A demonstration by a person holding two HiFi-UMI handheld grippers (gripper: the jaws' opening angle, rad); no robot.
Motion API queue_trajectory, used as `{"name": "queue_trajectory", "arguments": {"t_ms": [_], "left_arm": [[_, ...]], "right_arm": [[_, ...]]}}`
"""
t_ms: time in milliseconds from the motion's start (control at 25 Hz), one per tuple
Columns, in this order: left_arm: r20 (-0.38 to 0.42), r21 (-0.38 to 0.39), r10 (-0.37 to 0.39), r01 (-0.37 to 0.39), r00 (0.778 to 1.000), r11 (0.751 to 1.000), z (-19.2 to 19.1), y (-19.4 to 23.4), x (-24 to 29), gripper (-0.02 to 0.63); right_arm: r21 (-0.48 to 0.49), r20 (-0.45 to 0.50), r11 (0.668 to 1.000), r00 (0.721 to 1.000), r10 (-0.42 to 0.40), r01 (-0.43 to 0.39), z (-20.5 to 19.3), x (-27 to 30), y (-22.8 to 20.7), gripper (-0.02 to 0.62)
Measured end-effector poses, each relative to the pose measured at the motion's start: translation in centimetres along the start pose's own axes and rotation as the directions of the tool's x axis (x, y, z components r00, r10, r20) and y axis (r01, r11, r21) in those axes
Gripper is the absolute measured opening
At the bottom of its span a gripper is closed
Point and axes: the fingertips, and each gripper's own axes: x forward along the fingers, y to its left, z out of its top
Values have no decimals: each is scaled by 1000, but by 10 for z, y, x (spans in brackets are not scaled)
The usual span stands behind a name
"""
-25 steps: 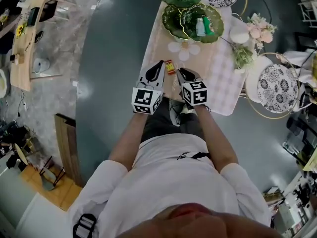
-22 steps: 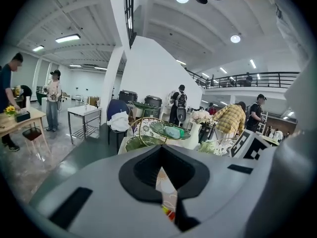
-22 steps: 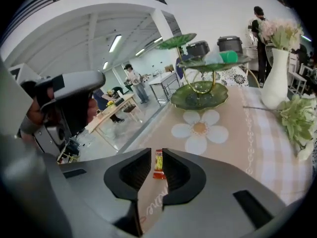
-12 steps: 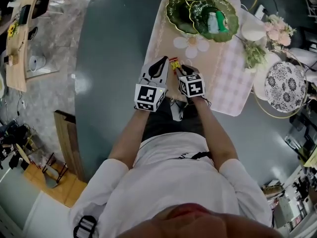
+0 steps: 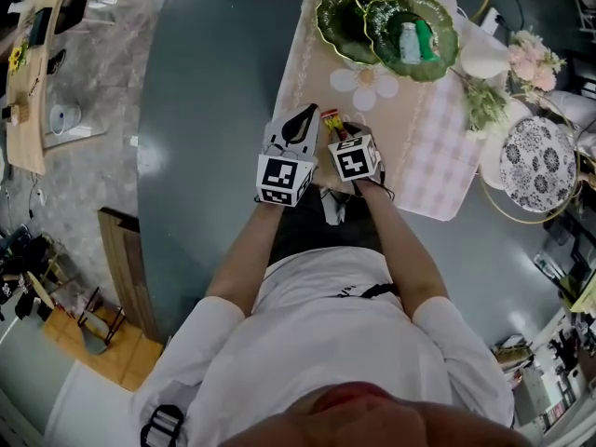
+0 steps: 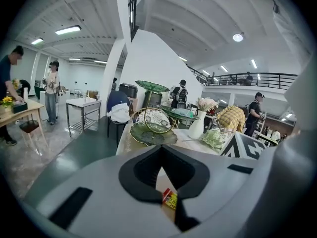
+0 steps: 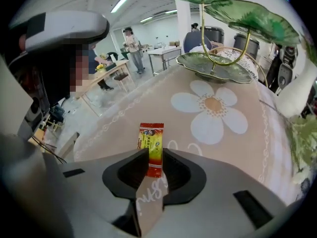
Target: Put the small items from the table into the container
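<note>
Head view: the sweet packet (image 5: pixel 330 119) lies on the tablecloth (image 5: pixel 307 59) by the right gripper (image 5: pixel 345 135); left gripper view: left gripper (image 6: pixel 161 150) closed, empty; right gripper view: jaws opening astride the packet, not pressing; likely light, crinkly, slippery, so pinch its middle.

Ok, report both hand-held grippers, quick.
Left hand-held gripper: closed, empty.
Right hand-held gripper: jaws opening, red-yellow packet between them, not gripped.

free: you can pass over bare counter (image 5: pixel 303 73) all round the sachet (image 7: pixel 150 145) | blocked: leaf dishes (image 5: pixel 346 21) at far end, vase (image 5: pixel 484 61) right | left gripper (image 5: pixel 303 119) just beside sachet
</note>
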Motion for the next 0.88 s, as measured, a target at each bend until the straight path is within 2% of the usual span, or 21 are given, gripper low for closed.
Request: {"name": "queue_trajectory", "arguments": {"t_ms": [160, 280, 560, 880], "left_arm": [[4, 0, 5, -5, 1000, 1000, 3, 1, -4, 6], [5, 2, 4, -4, 1000, 1000, 5, 1, -5, 6], [10, 9, -2, 2, 1000, 1000, 17, -9, -11, 6], [32, 32, -18, 17, 999, 999, 61, -30, -18, 6]], "right_arm": [[-66, -17, 997, 999, -35, 34, -1, -3, 4, 50], [-49, 0, 998, 1000, -29, 29, 0, -7, 3, 21], [-8, 72, 1000, 997, -9, 10, 12, -41, -1, 17], [41, 171, 999, 985, -2, -5, 46, -111, -3, 17]]}}
